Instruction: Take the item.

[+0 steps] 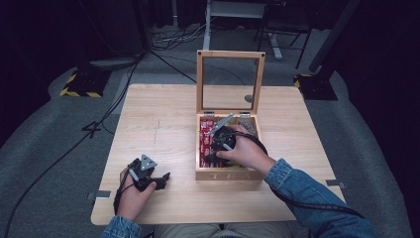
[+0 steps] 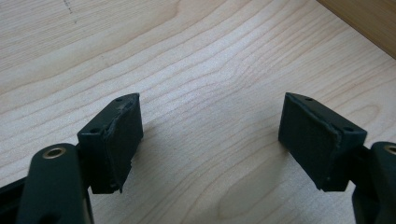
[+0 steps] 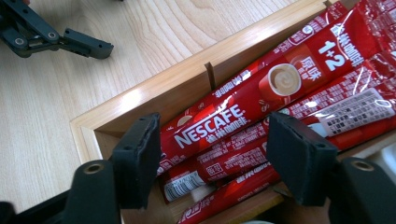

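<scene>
Red coffee sachets [image 3: 261, 93], stacked in the wooden tea box's [image 1: 228, 174] left compartment, long axes crossing between my right gripper's [image 3: 212, 156] wide, empty jaws directly above them. My left gripper [image 2: 210, 135]: wide, empty, resting on table [image 1: 158, 124], farther off.

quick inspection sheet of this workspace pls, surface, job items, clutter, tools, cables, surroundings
surface: pale wooden table, bare left of the box
job's things: wooden tea box, glass lid standing upright; red Nescafe sachets stacked lengthwise in its left compartment
clutter: nothing seen
tools: left tool open over bare wood near the table's front left; right tool open just above the sachets, jaws straddling them, pads not pressing
cables: one trails from each tool; more lie on the floor at left and behind the table
surroundings: grey carpet, dark room, stand bases at both far corners
</scene>
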`<state>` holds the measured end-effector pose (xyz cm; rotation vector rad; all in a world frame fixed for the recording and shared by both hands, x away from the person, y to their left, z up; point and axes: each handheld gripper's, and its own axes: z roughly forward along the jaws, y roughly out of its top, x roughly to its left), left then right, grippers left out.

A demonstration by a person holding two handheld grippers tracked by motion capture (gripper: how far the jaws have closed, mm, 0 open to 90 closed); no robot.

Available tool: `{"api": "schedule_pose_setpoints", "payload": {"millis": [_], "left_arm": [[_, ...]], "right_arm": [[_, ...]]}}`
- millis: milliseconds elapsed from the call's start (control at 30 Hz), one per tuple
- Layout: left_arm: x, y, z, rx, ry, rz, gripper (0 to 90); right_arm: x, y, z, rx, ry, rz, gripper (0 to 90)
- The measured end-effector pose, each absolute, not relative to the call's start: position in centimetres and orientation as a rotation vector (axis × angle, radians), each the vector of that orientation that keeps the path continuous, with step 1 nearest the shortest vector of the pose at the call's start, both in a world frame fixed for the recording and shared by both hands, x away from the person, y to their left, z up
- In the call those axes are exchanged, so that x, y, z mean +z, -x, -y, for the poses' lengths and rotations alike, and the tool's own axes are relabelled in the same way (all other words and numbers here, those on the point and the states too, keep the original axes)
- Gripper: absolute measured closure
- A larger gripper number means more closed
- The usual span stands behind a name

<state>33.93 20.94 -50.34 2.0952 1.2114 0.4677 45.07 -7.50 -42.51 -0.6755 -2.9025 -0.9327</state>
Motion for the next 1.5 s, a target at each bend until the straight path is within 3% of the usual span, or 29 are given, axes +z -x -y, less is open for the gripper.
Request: {"api": "schedule_pose_setpoints", "payload": {"millis": [467, 733, 933, 1067, 1200, 1500], "left_arm": [[-50.3, -33.9, -20.9, 0.469, -2.096, -1.211, 22.2], [-50.4, -33.9, -20.9, 0.469, -2.094, -1.21, 22.2], [-50.3, -33.9, -20.9, 0.471, -2.097, -1.209, 22.2], [-50.3, -33.9, -20.9, 0.47, -2.096, -1.209, 22.2], [-50.3, -33.9, -20.9, 0.47, -2.096, -1.21, 22.2], [-50.4, -33.9, -20.9, 0.468, -2.095, -1.21, 22.2]], "right_arm": [[-42.9, -45.1, 6.9, -0.926, 0.713, 2.894, 35.8], [-42.8, -44.8, 6.5, -0.923, 0.639, 2.948, 50.6], [-43.2, -44.9, 6.2, -0.909, 0.63, 2.933, 52.6], [-43.0, -44.6, 6.4, -0.952, 0.679, 2.909, 66.9], [-42.7, -44.4, 6.6, -0.979, 0.736, 2.881, 75.8], [-41.2, -44.0, 6.9, -1.096, 0.777, 2.837, 77.8]]}}
